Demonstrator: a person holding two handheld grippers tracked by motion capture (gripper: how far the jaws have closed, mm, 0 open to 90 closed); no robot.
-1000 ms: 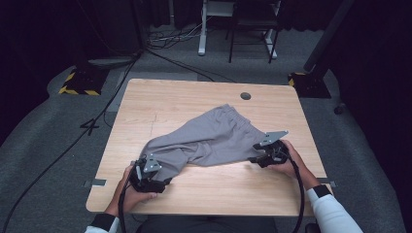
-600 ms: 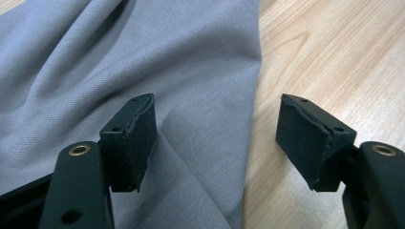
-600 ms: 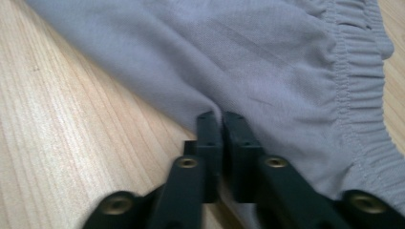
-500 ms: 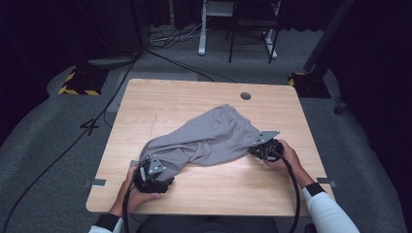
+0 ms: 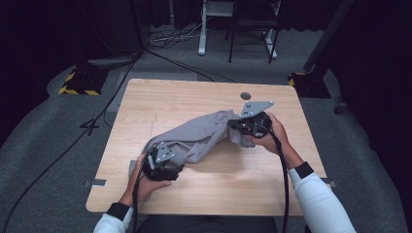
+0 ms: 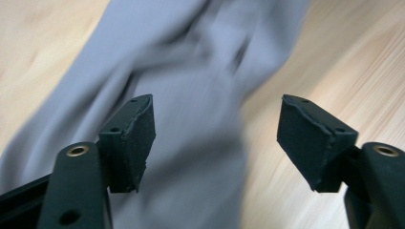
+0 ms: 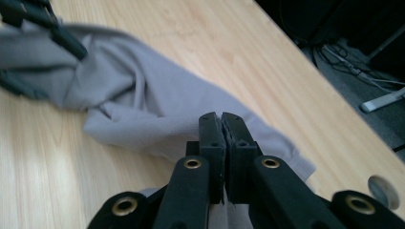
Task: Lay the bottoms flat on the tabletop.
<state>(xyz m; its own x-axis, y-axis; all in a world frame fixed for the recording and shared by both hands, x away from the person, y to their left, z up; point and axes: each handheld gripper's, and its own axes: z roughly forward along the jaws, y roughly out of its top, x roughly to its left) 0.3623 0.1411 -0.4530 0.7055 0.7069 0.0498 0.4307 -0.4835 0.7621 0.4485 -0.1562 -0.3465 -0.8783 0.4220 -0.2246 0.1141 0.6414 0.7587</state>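
Two black two-jaw grippers work one crumpled grey cloth garment [image 5: 197, 138] that lies slantwise across the light wooden table [image 5: 194, 99], running from the near left toward the far right. Nearest the person, the left gripper [image 5: 163, 162] sits over the garment's lower left end, close to the table's front edge, held in the left hand [image 5: 145, 182]; in the left gripper view its jaws stand wide apart, released, with the grey fabric [image 6: 191, 119] under and between them and bare wood on either side, and the pads [image 6: 138, 138] grip nothing. Farther off, toward the table's right side, the right gripper [image 5: 248, 124] is at the garment's upper end, held in the right hand [image 5: 269, 136] with a grey three-cornered plate [image 5: 255, 107] on top. In the right gripper view its jaws are clenched together on a fold of the grey garment [image 7: 157, 109], with cloth showing just below the pads [image 7: 212, 143]; the rest of the fabric trails away from them across the wood. Beyond the right gripper, a small round dark hole [image 5: 245, 95] marks the table near its far edge. Past the table lie a grey carpeted floor [image 5: 53, 136], loose black cables [image 5: 165, 48] and a white desk frame [image 5: 204, 29].
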